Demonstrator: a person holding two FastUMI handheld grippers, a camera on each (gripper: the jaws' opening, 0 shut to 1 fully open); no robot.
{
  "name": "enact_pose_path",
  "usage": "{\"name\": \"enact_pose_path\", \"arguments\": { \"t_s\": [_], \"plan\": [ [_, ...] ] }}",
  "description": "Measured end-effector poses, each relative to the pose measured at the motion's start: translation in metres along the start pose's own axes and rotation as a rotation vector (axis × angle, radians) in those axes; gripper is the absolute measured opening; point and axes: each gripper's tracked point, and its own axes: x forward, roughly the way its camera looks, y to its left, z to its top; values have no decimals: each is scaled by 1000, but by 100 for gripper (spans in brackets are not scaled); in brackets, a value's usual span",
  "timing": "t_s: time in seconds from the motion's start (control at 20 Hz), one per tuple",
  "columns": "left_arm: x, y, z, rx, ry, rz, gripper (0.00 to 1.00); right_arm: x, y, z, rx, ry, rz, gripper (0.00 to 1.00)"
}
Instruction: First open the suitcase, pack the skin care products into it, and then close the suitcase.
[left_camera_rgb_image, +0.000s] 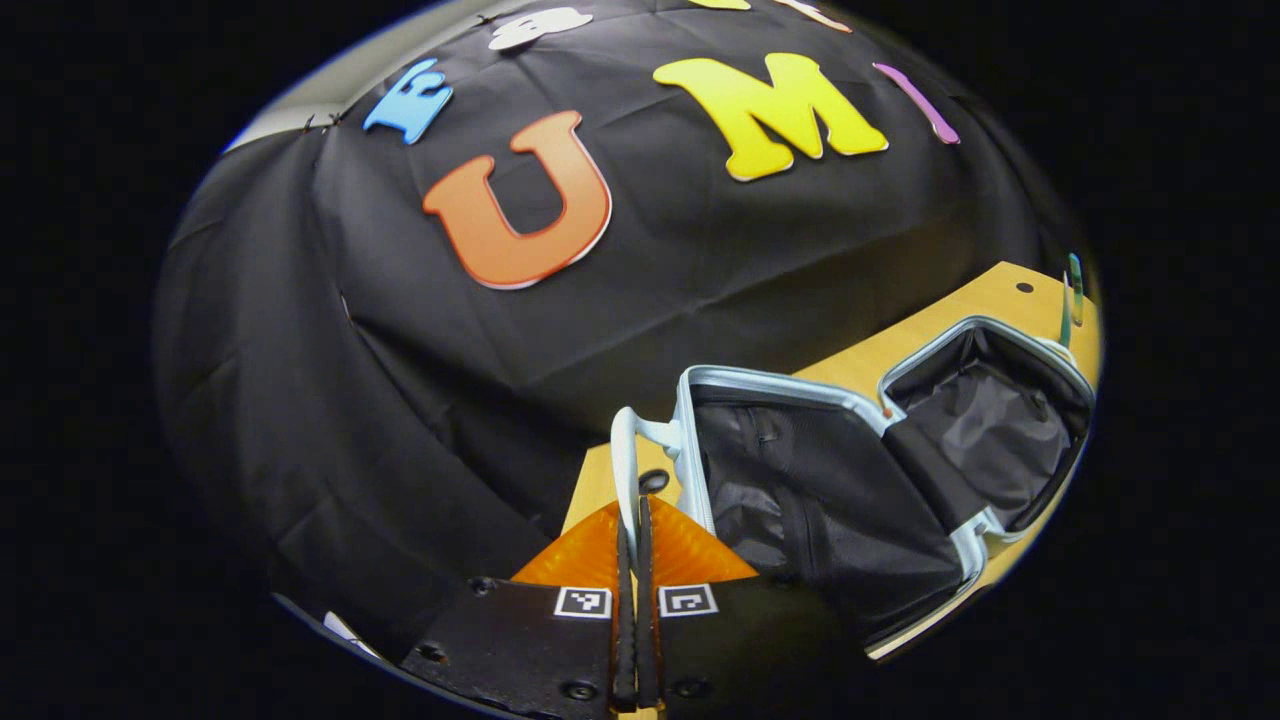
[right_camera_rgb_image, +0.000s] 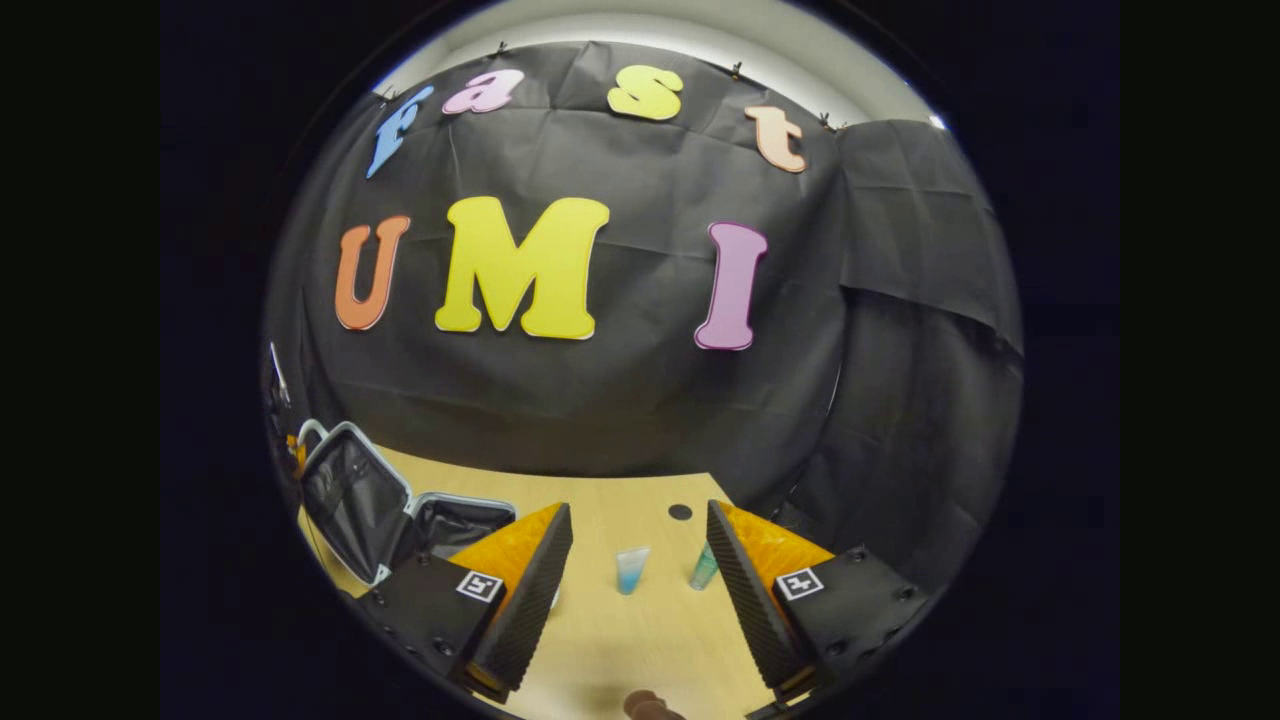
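Note:
The light-blue suitcase (left_camera_rgb_image: 850, 470) lies open on the wooden table (left_camera_rgb_image: 860, 360), both halves showing black lining. My left gripper (left_camera_rgb_image: 633, 505) is shut on the pale handle (left_camera_rgb_image: 625, 450) at the edge of the nearer half. In the right gripper view the suitcase (right_camera_rgb_image: 350, 500) stands at the far left, one half raised and tilted. My right gripper (right_camera_rgb_image: 638, 510) is open above the table (right_camera_rgb_image: 620, 640). A small blue tube (right_camera_rgb_image: 632, 570) and a green tube (right_camera_rgb_image: 704, 568) stand between its fingers, farther off and untouched.
A dark round hole (right_camera_rgb_image: 680, 512) is in the tabletop behind the tubes. A slim green item (left_camera_rgb_image: 1073, 290) stands at the table's far edge beyond the suitcase. Black cloth walls close off the table on the back and sides.

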Motion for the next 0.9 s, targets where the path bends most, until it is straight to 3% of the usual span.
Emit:
{"name": "enact_pose_path", "arguments": {
  "t_s": [0.5, 0.65, 0.75, 0.9],
  "plan": [
    [36, -28, -104, -260, 183, -170, 6, -13, 13, -6, -11, 28, 30, 80],
    [41, -26, -109, -353, 175, -162, 13, -18, 9, -7, -11, 30, 35, 80],
    [36, -13, -114, -366, 186, -115, 24, -18, 6, -12, -20, 32, 40, 80],
    [20, -9, -103, -411, 168, -108, 58, -16, 0, -21, -17, 45, 59, 80]
  ]
}}
